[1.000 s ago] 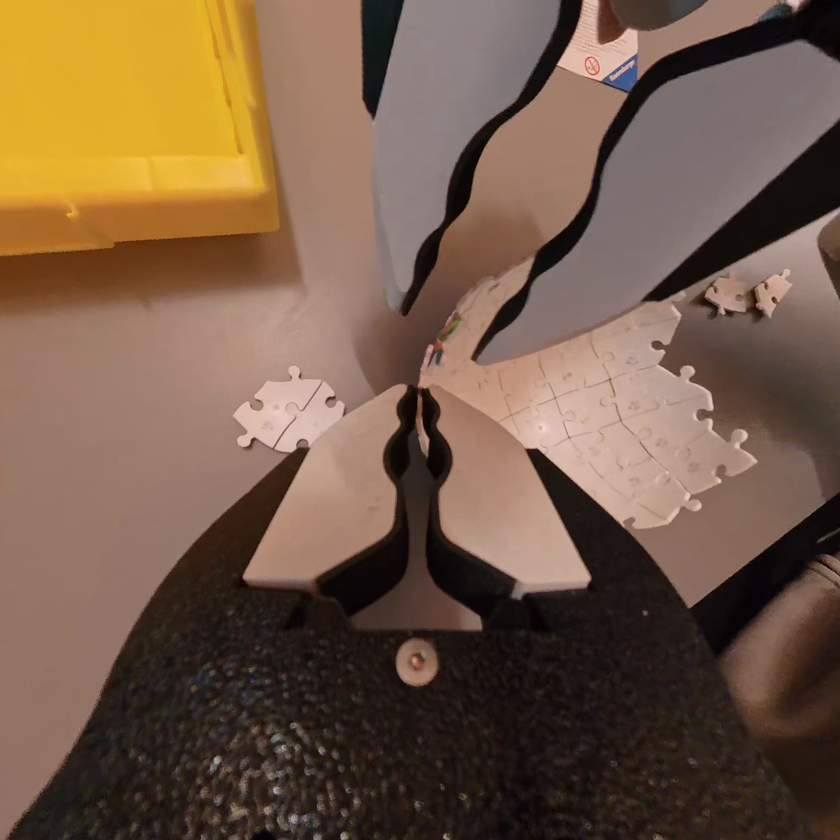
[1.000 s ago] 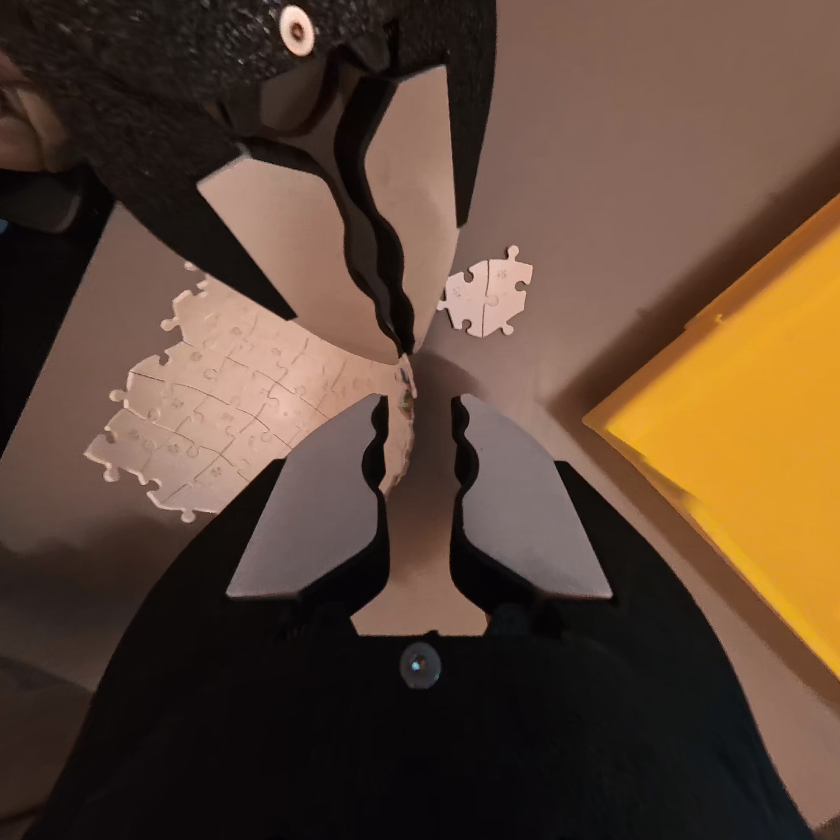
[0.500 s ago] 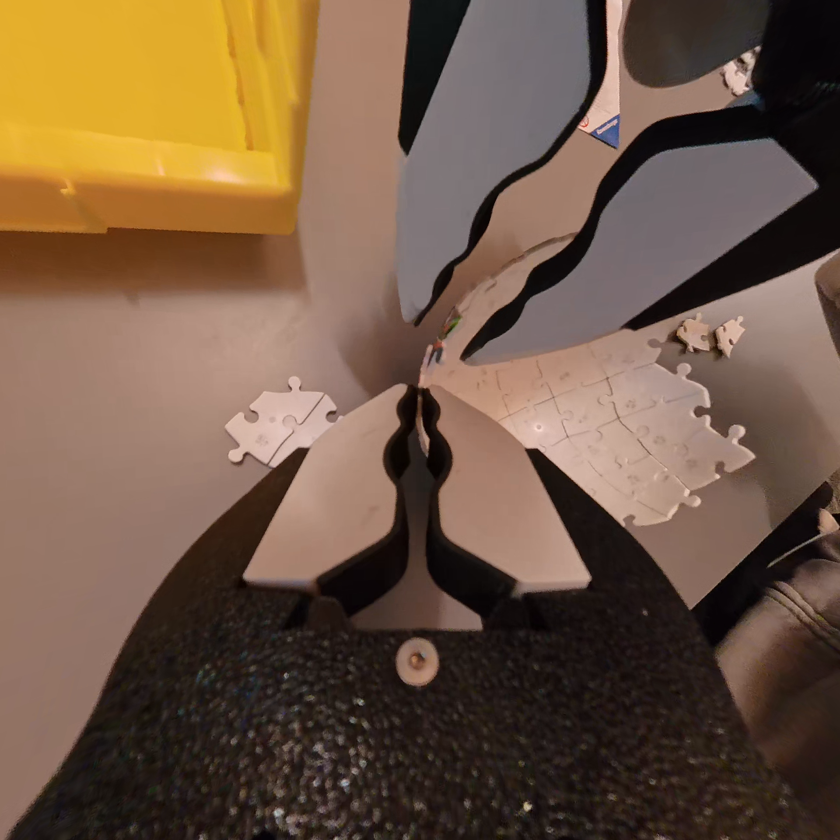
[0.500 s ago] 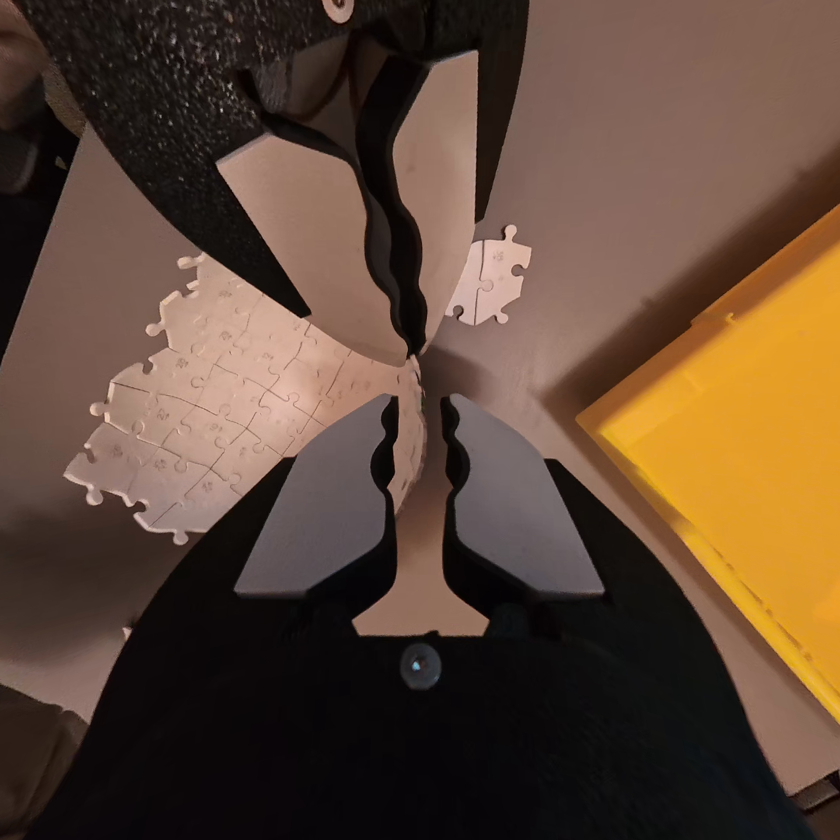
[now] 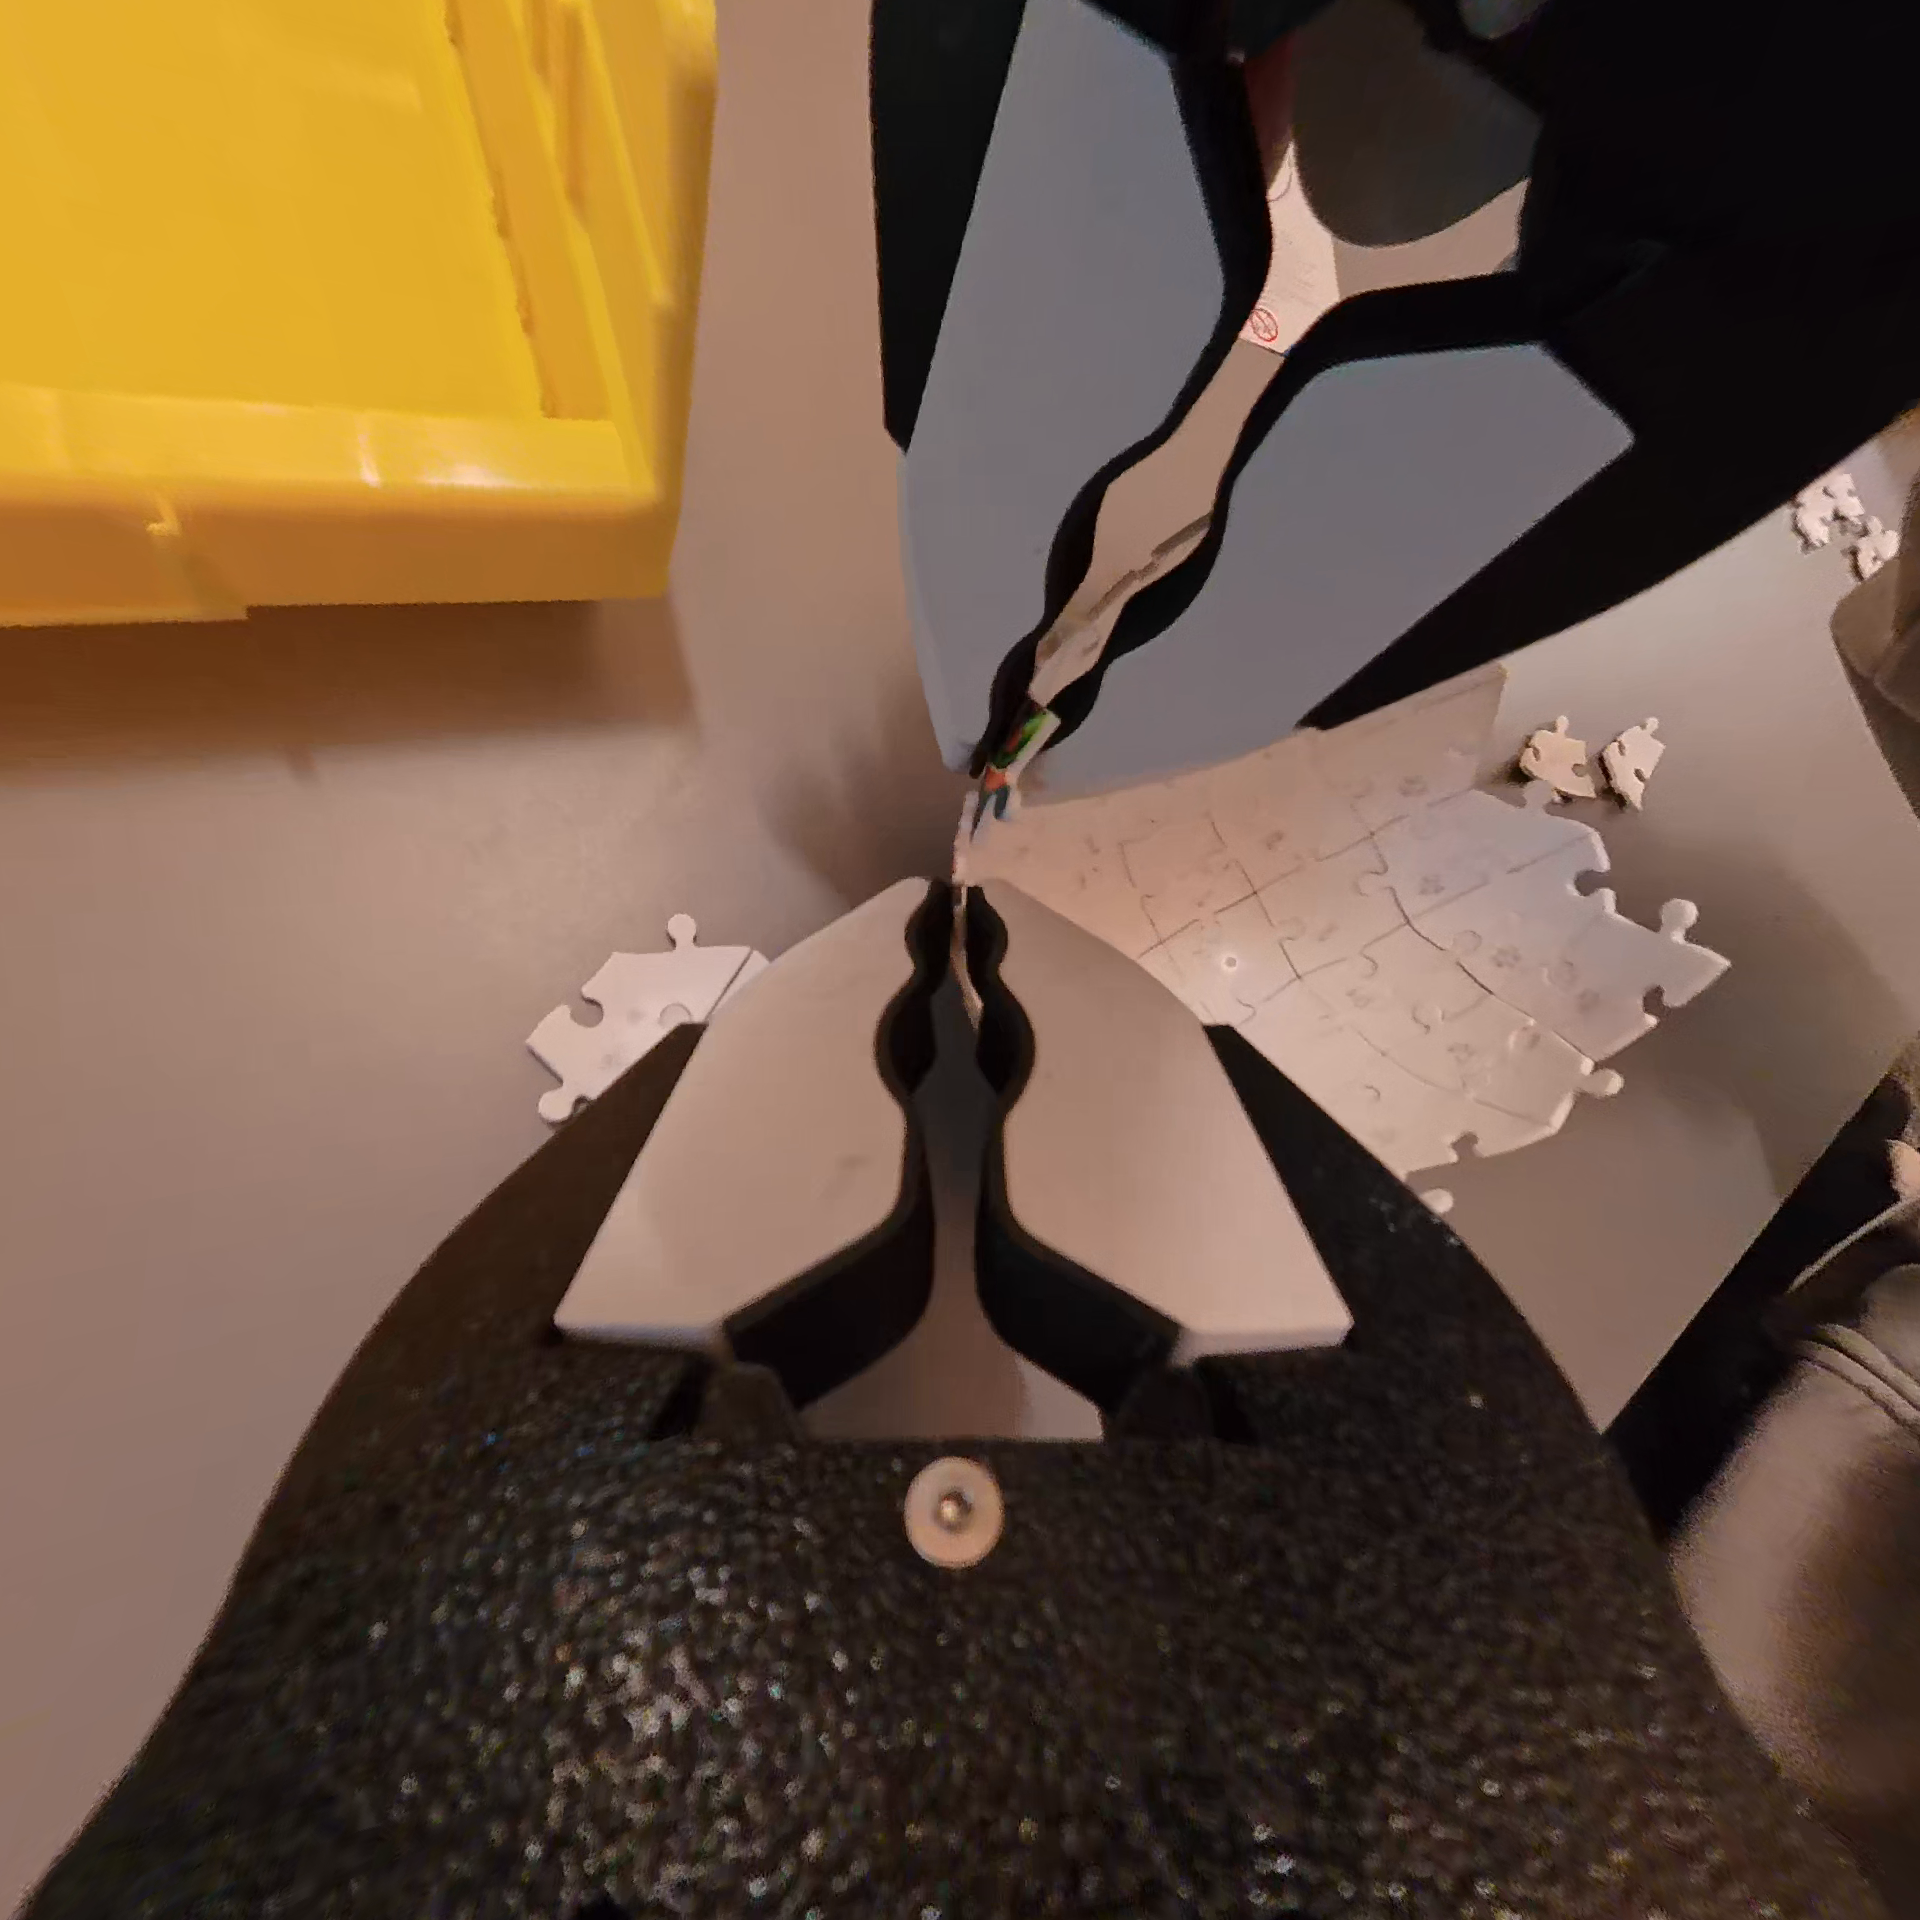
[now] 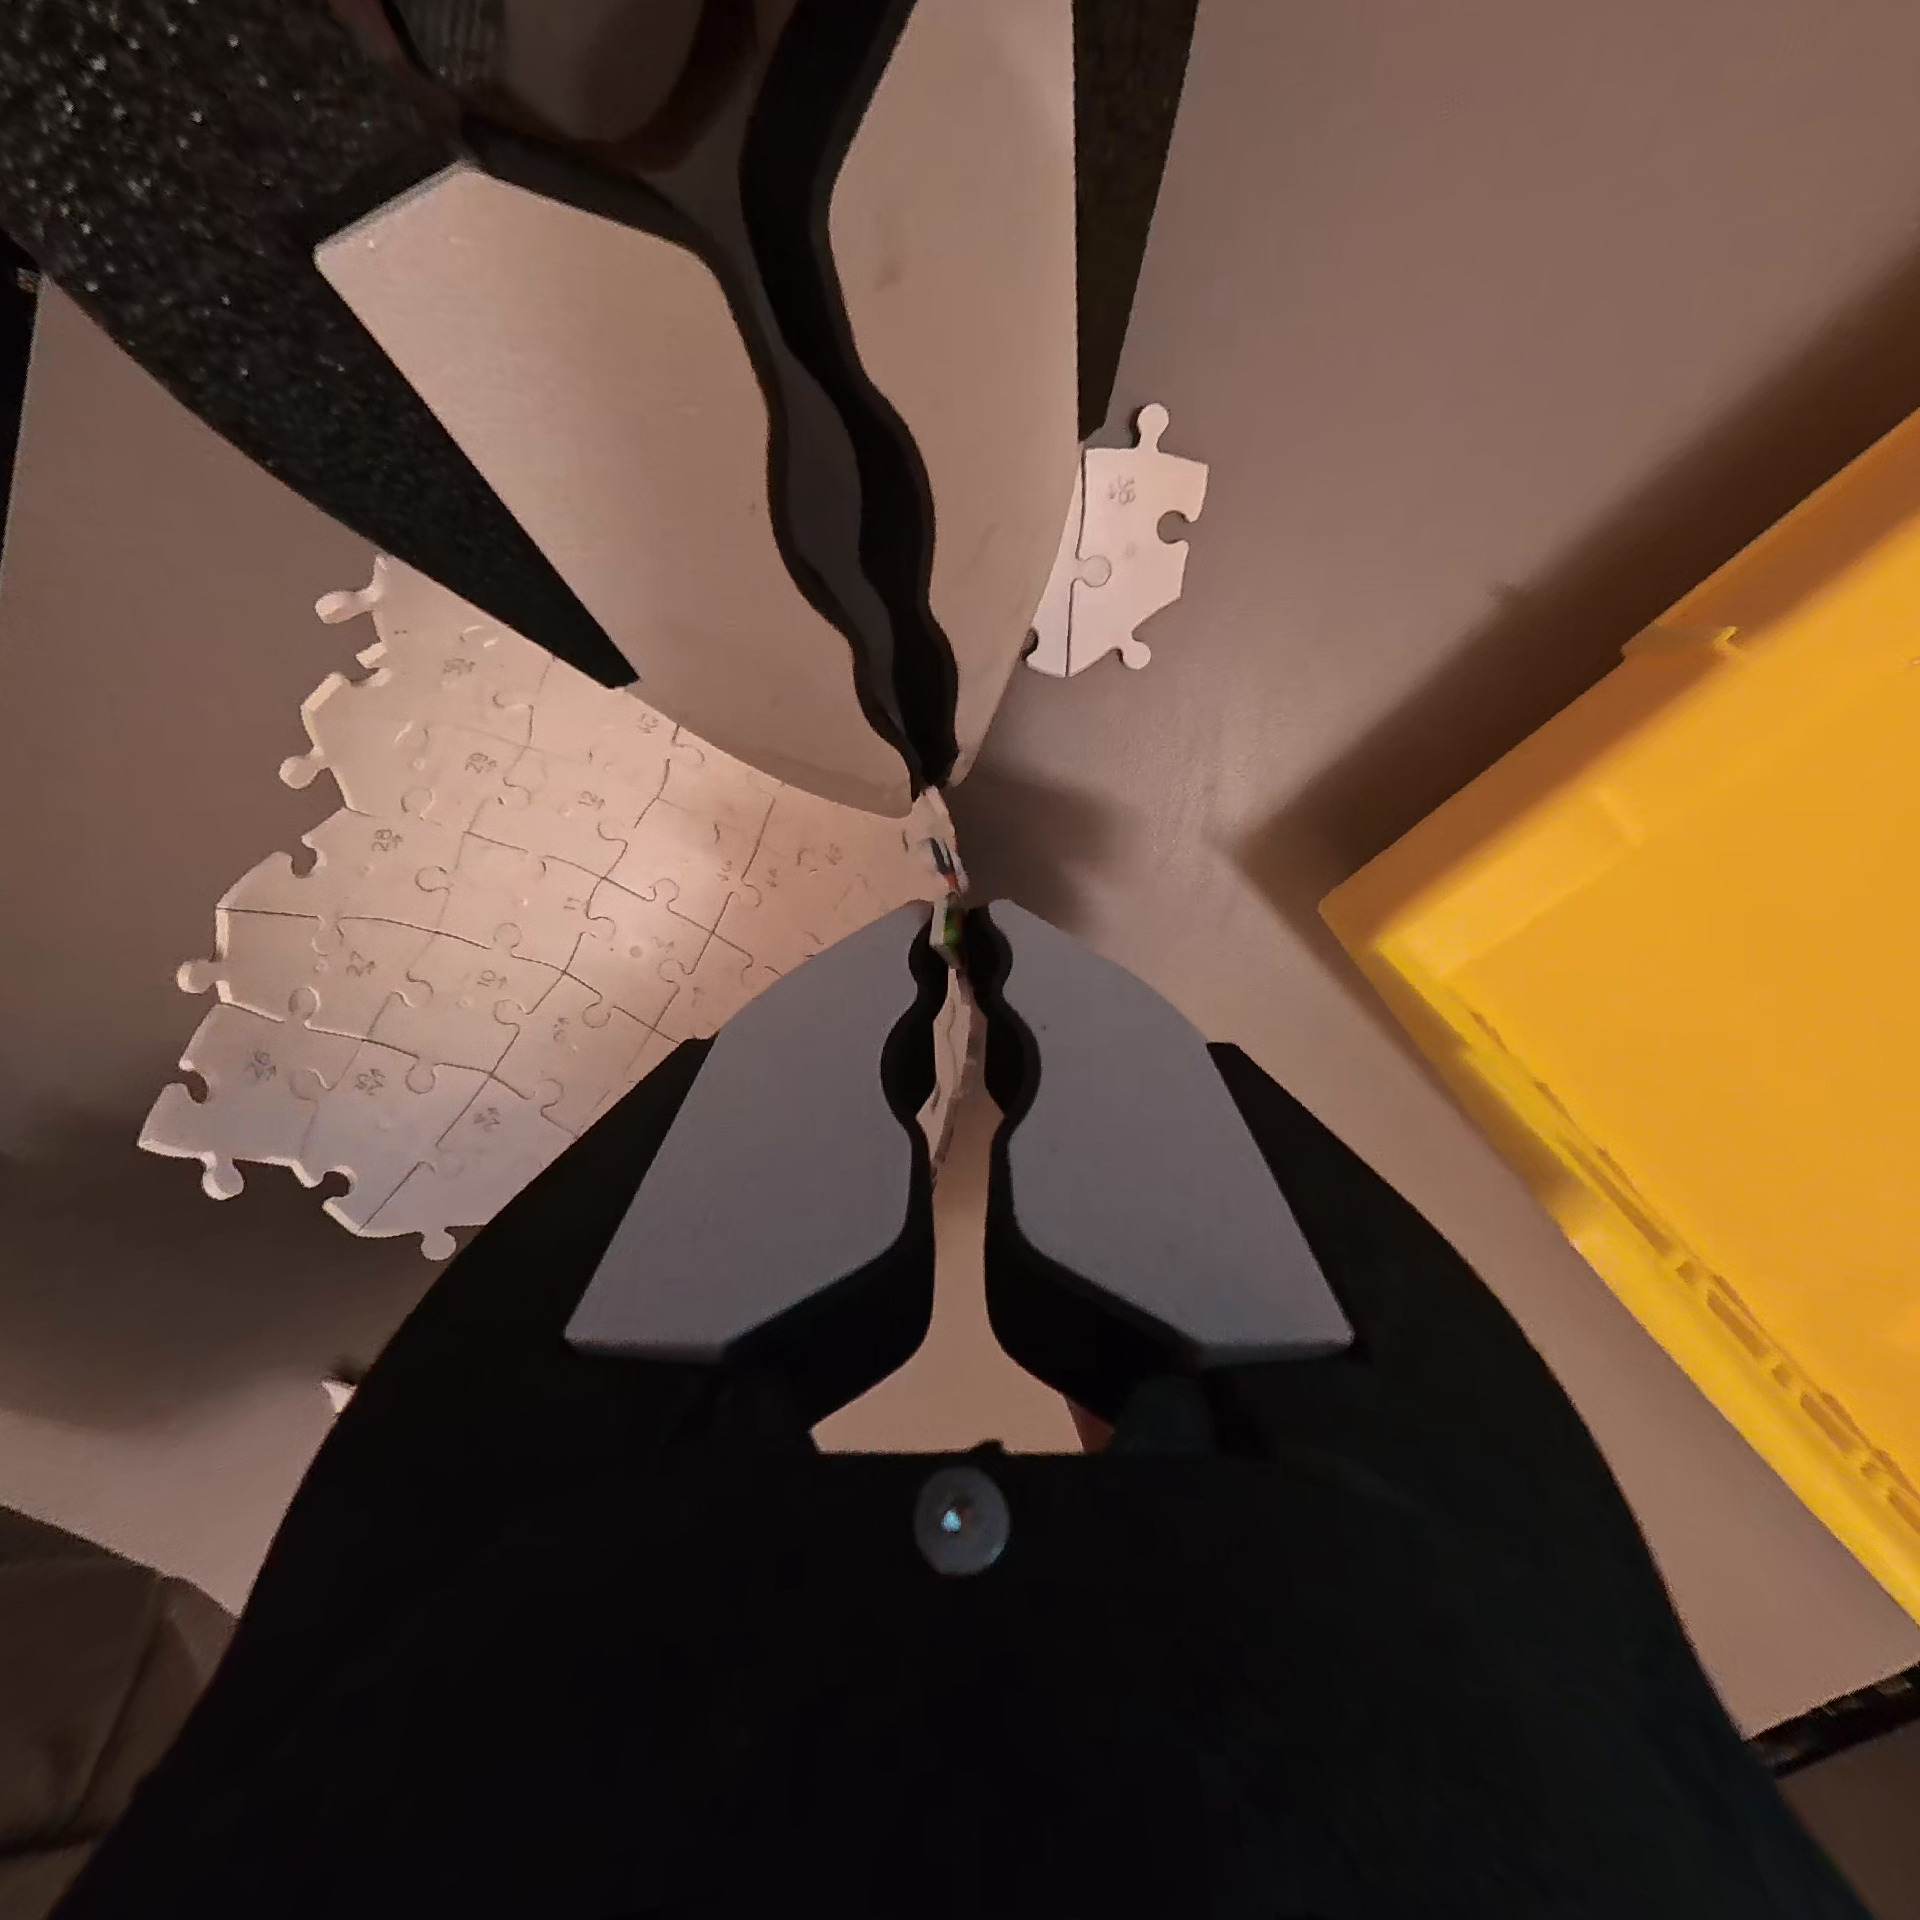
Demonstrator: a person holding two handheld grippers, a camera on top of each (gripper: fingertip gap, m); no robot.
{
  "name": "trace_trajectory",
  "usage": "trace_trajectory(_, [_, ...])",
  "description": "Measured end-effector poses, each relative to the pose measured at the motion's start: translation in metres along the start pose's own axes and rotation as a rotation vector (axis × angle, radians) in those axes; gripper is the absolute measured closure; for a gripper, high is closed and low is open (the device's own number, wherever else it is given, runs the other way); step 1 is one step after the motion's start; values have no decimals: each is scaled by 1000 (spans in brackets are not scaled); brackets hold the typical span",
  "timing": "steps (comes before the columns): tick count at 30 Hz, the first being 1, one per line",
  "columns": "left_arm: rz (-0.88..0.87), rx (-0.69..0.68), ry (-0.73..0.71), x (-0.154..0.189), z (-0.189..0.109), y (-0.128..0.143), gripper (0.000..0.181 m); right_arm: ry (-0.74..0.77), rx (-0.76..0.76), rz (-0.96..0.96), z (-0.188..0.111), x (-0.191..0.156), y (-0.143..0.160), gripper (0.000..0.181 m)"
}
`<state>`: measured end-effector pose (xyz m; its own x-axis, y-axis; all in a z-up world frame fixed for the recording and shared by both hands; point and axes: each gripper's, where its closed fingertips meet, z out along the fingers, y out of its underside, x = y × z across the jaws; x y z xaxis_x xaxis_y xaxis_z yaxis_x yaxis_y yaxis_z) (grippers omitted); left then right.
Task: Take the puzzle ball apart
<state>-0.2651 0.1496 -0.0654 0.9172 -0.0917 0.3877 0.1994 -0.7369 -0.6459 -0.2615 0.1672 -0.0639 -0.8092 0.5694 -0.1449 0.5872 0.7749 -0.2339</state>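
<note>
In the left wrist view, the left gripper (image 5: 954,902) has its jaws pressed nearly together on the edge of the puzzle ball section (image 5: 1382,935), a curved white sheet of joined pieces that spreads toward 3 o'clock over the grey table (image 5: 312,935). Directly opposite, at 12 o'clock, the right gripper (image 5: 1013,753) comes down with its jaws also narrow, and it pinches the same edge, where a little coloured print shows. In the right wrist view, this gripper (image 6: 951,925) holds the rim between its tips, and the white inner side of the section (image 6: 468,935) lies toward 9 o'clock, while the left gripper (image 6: 930,774) meets it from 12 o'clock. A small group of loose joined pieces (image 5: 623,1013) lies on the table at 9 o'clock from the left gripper, partly hidden by it. Two single pieces (image 5: 1590,758) lie apart at 2 o'clock. The yellow bin (image 5: 312,312) stands farther away at 10 o'clock.
</note>
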Motion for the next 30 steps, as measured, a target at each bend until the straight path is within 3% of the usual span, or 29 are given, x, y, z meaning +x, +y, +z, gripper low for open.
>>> trace_trajectory(20, [35,38,-7,-2,4,-6,179,49,-9,32,-1,6,3,178])
trace_trajectory(27, [45,48,2,-2,6,-7,179,60,-22,53,-1,12,6,167])
trace_trajectory(30, [37,50,-1,-3,6,-8,179,46,-18,50,0,9,5,174])
